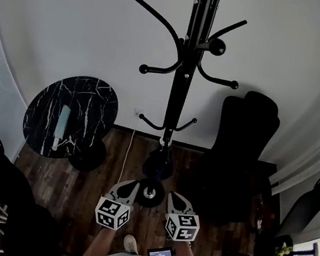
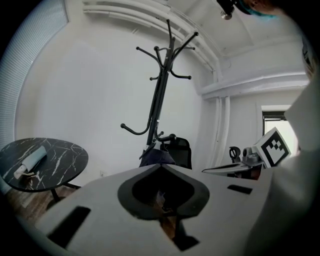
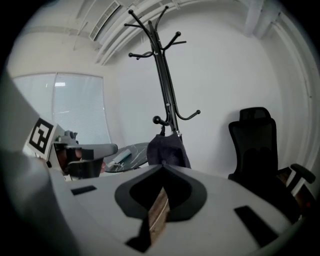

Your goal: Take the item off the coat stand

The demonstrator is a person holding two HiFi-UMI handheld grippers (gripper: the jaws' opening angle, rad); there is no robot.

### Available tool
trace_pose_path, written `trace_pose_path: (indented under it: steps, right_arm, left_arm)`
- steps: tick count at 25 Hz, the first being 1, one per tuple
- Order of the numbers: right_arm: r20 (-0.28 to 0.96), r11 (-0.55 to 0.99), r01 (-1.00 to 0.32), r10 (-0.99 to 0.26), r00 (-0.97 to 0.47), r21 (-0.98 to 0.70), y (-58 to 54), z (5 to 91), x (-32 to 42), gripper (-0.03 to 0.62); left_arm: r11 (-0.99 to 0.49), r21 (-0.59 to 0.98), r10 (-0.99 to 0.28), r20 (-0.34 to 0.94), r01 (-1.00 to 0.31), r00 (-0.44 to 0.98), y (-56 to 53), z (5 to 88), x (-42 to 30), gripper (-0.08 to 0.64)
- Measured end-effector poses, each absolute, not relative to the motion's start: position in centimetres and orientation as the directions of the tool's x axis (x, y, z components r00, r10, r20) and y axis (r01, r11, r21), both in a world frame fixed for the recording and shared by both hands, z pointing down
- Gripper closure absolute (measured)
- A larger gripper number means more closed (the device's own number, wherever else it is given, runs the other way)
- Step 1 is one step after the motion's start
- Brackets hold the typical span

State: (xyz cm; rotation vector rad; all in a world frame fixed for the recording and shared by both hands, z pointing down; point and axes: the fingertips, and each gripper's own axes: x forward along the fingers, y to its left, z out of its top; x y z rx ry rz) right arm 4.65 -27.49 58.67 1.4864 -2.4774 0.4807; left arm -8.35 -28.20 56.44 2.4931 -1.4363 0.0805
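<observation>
- Straight ahead of both grippers stands the black coat stand (image 1: 186, 67). A dark soft item (image 3: 167, 149) hangs low on it, close to the bottom of the pole.
- The left gripper (image 1: 130, 188) has its jaws pressed together, with nothing in them.
- The right gripper (image 1: 174, 199) is the same: jaws together, nothing held.
- The two grippers sit side by side. The item lies between them and a bit further on, so I think neither one is clearly nearer.
- The item hangs long-ways, up and down, and seems to hang from a low hook (image 3: 159, 120). I think it must be lifted up off that hook, and the jaws must open first.
- The head view looks down from above, so there the item is only a small dark lump by the pole.
- The gripper views look from the side, so they show how the item droops below the hook.
</observation>
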Motion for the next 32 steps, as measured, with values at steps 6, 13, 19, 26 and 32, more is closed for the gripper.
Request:
trace_pose_path:
  steps: [6,13,19,26,32]
  right_arm:
    - [0.351,0.386,-0.910,-0.840,-0.414,-0.150,-29.8,59.6,4.1,0.580]
    - [0.350,0.336,-0.934,-0.866,-0.357,-0.122,-31.0,59.4,5.6,0.580]
    - [0.355,0.344,-0.932,-0.862,-0.362,-0.117,-32.3,60.6,5.1,0.580]
    - [0.357,0.337,-0.931,-0.860,-0.364,-0.137,-33.7,61.1,5.3,0.580]
    - [0.376,0.328,-0.932,-0.853,-0.363,-0.155,-34.5,62.0,6.3,0.580]
  left_arm:
    - [-0.524,0.226,-0.807,0.177,-0.821,0.564,-31.3,57.7,-8.2,0.538]
    - [-0.528,0.217,-0.801,0.192,-0.821,0.567,-32.9,58.6,-7.7,0.539]
    - [-0.520,0.191,-0.810,0.198,-0.832,0.552,-34.4,58.6,-8.1,0.538]
    - [-0.496,0.216,-0.809,0.235,-0.841,0.538,-35.7,59.7,-7.9,0.538]
    - [-0.467,0.233,-0.809,0.279,-0.853,0.518,-36.4,61.8,-8.1,0.536]
